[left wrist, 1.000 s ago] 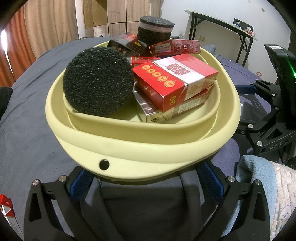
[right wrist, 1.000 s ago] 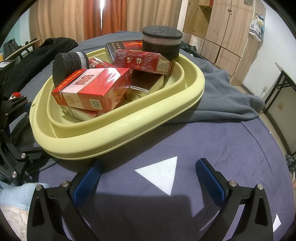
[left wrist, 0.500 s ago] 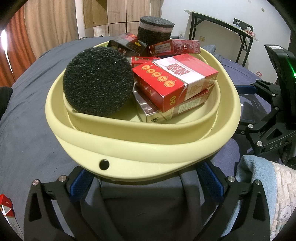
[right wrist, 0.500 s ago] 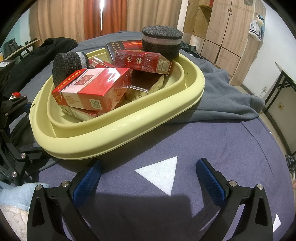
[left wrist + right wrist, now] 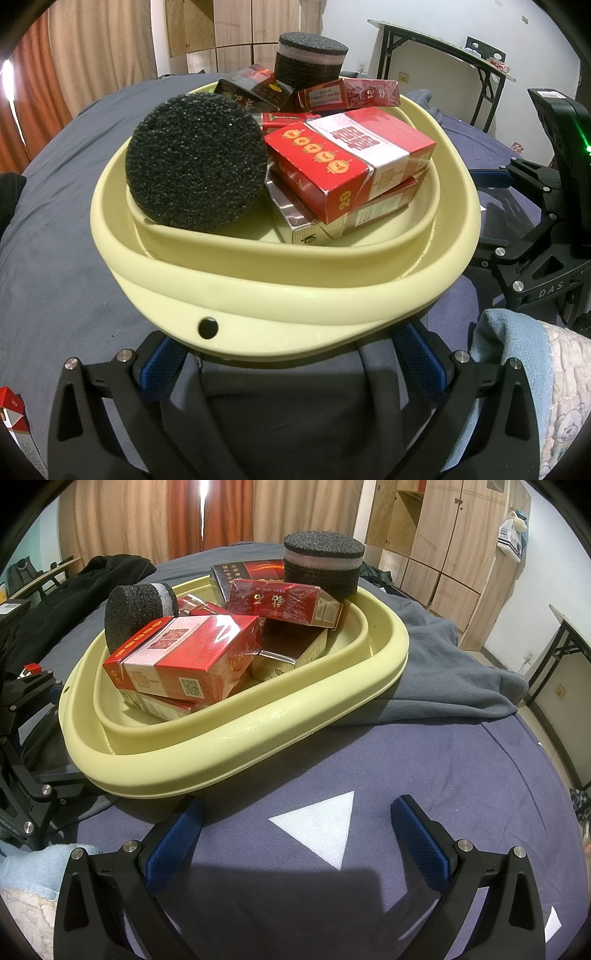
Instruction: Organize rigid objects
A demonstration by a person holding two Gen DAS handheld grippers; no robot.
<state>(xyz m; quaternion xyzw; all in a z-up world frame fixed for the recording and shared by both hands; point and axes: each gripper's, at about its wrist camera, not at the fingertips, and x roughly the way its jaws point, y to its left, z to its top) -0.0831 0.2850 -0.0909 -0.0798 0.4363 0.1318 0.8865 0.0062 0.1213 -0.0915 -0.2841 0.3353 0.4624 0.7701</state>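
Item: pale yellow oval plastic basin [image 5: 288, 295], frame centre, holding red cardboard boxes [image 5: 351, 162] and black foam cylinders [image 5: 195, 166]. Left claw [image 5: 291, 354] released, straddling its near rim (nearer); right claw [image 5: 295, 834] released, empty, rim upper left.

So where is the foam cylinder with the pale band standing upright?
In the right wrist view, the upright foam cylinder stands at the far end of the yellow basin, behind the red pack.

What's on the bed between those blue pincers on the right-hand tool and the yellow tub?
Almost nothing: in the right wrist view, only dark blue cloth with a white triangle lies between the right gripper and the yellow tub.
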